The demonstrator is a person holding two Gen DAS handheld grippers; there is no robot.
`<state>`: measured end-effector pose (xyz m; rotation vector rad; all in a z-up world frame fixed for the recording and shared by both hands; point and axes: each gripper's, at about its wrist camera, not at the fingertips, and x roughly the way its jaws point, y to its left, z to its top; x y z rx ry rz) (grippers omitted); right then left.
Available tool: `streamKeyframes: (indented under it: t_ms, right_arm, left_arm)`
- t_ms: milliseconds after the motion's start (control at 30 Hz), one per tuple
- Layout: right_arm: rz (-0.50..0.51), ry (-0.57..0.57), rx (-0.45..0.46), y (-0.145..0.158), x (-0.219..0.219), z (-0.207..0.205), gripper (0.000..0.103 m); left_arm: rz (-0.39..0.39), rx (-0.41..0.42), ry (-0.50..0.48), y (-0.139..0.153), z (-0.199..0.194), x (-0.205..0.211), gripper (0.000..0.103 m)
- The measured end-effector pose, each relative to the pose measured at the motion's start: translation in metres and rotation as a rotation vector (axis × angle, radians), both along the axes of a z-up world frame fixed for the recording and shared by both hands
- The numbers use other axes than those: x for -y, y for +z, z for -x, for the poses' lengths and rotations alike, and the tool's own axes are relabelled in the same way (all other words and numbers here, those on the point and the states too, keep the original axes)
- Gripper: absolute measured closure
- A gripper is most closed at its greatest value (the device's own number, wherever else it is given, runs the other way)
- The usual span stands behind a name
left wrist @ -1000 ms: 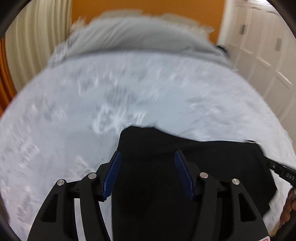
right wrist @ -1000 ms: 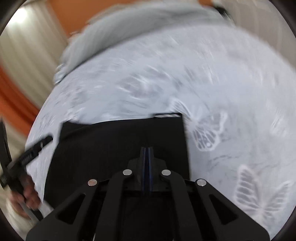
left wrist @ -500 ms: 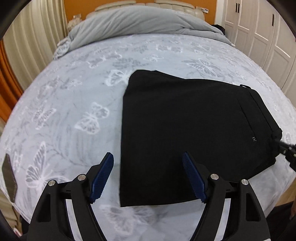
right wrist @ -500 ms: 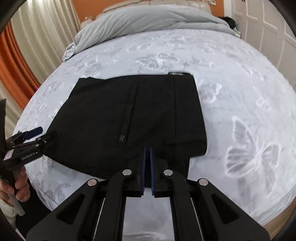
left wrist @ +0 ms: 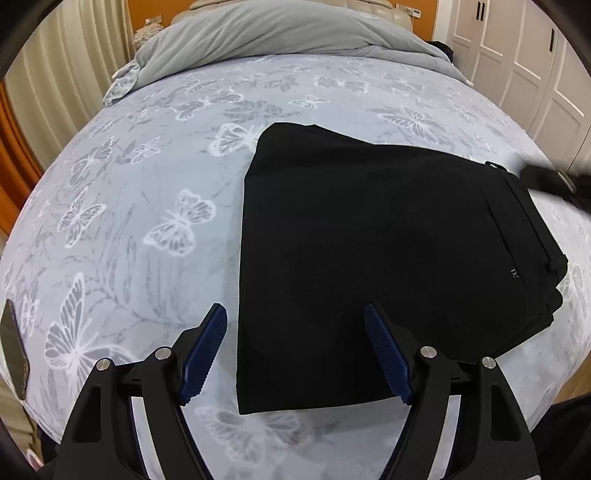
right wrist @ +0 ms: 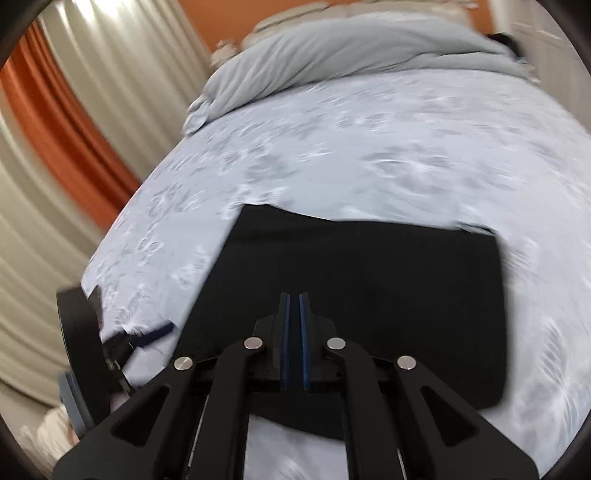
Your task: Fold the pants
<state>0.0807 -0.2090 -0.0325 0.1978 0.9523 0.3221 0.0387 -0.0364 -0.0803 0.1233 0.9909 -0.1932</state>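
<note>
Folded black pants (right wrist: 362, 280) lie flat on the butterfly-print bed (right wrist: 406, 147) — the right gripper (right wrist: 294, 306) hovers above, jaws nearly together, blurred.

Pants (left wrist: 369, 251): plain black, no pattern; a tiny pale mark near the stitched seam at the waistband end.

Bed sheet (left wrist: 155, 192): pale blue-grey, printed with butterflies in white outline and in darker grey, plus faint grey leafy streaks.

Duvet (left wrist: 280, 33) at the head of the bed: plain light grey.

Headboard (left wrist: 288, 3): cream.

Wall behind (right wrist: 221, 22): orange.

Curtains (right wrist: 122, 81): cream-beige, vertically pleated; one rust-orange panel (right wrist: 62, 122) between them.

Wardrobe doors (left wrist: 532, 62): white, panelled, with dark handles.

Left tongs (left wrist: 295, 354): black frame, blue ribbed pads, silver rivets.

Right tongs (right wrist: 294, 343): same black frame, blue pads, silver rivets.
</note>
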Motion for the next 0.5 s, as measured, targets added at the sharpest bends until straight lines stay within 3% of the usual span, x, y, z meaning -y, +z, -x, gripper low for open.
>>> streamKeyframes:
  t_ms: [167, 300, 433, 500]
  right_arm:
    - [0.070, 0.074, -0.044, -0.009, -0.052, -0.057, 0.098]
    - [0.100, 0.097, -0.085, -0.023, -0.069, -0.090, 0.098]
    - [0.215, 0.096, -0.090, -0.043, -0.085, -0.112, 0.094]
    - [0.198, 0.133, -0.141, -0.061, -0.093, -0.124, 0.094]
  left_arm:
    - [0.007, -0.037, -0.012, -0.007, -0.001, -0.001, 0.029]
    - [0.009, -0.041, -0.026, -0.011, -0.001, -0.003, 0.025]
    - [0.041, -0.071, -0.023, -0.014, -0.003, -0.008, 0.022]
    - [0.051, -0.082, -0.021, -0.016, -0.004, -0.011, 0.020]
